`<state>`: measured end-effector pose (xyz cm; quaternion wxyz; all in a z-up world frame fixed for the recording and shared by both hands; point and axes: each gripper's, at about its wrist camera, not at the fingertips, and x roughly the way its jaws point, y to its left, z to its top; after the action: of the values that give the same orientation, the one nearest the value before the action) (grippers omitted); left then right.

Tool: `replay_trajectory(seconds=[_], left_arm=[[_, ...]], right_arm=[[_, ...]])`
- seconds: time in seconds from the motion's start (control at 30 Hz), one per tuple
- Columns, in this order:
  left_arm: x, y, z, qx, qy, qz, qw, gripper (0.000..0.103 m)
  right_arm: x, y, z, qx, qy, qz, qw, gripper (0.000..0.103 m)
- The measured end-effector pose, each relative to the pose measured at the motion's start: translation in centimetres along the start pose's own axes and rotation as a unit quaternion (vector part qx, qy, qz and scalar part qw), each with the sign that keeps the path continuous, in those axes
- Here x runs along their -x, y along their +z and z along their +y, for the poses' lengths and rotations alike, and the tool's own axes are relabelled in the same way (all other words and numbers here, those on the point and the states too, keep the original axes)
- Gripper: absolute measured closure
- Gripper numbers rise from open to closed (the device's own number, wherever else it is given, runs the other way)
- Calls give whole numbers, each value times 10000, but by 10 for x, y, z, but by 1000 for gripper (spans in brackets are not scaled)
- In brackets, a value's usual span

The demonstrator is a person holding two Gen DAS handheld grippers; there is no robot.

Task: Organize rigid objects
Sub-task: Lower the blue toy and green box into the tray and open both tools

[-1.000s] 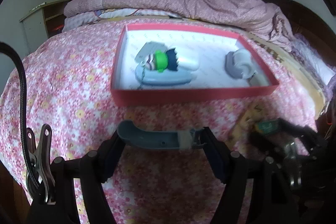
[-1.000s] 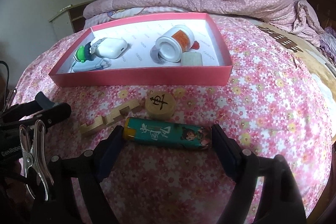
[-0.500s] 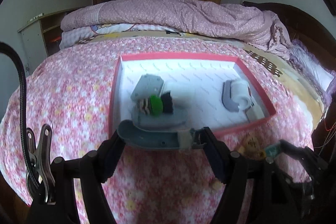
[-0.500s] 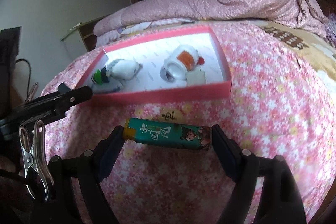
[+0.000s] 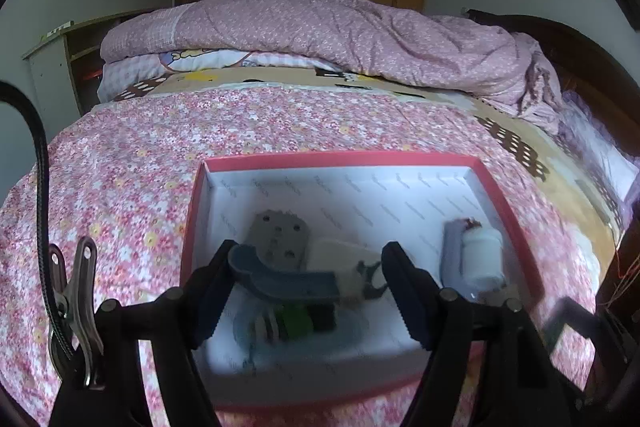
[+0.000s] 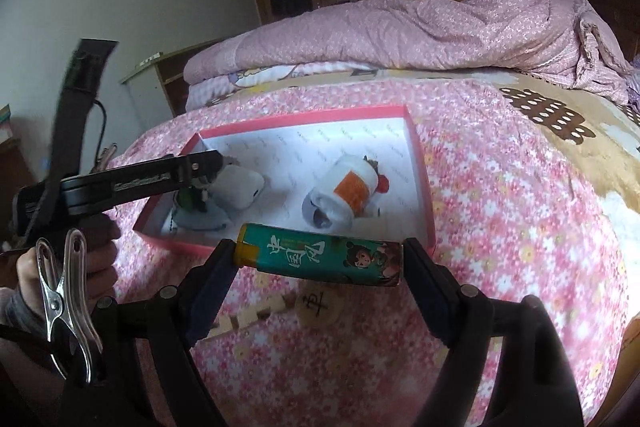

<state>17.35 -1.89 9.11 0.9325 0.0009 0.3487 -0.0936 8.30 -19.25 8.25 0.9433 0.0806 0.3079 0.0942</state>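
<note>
Left wrist view: the left claw (image 5: 306, 277) is clenched on a curved blue-grey piece (image 5: 284, 277), held over the near-left part of the red box (image 5: 340, 159) so it can drop beside the things already there. Right wrist view: the right claw (image 6: 320, 259) grips a teal lighter (image 6: 320, 259) endwise, above the floral bedspread (image 6: 500, 195) near the box's near wall, likely next in. A wooden disc (image 6: 318, 305) lies outside on the bed.

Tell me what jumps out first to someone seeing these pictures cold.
The red tray on the flowery pink bedspread catches the eye first, holding a white bottle with an orange label and a white case. The right claw grips a teal lighter just in front of the tray. The left claw holds a blue-grey curved piece above the tray's left end.
</note>
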Motion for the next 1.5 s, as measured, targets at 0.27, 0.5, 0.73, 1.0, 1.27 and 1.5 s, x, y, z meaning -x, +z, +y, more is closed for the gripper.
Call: replay_trajectory(seconds=[0.27,0.5,0.73,1.0,1.27,1.5], left_arm=[[-28,0,8,257,101,353,9990,21],[-34,-3,12,358,35,379,9986,16],[-33,-4,13,412,6,371,9985,16],[-33,-4,13,420,1,367,9984,16],[-33,-4,14,439,23,381,9983,16],[-30,-5,13,447,133,419,9980,16]], right_arm=[[-8,6,-2,27,18,53,10000,19],[-18,26,1,182,6,38,9998,19],[-44,56,0,223,-132,76,9996,19],[-78,75,-2,189,-288,335,9988,19],[-89,75,-7,24,-251,597,9979,19],[-77,76,2,231,-105,452,9987,19]])
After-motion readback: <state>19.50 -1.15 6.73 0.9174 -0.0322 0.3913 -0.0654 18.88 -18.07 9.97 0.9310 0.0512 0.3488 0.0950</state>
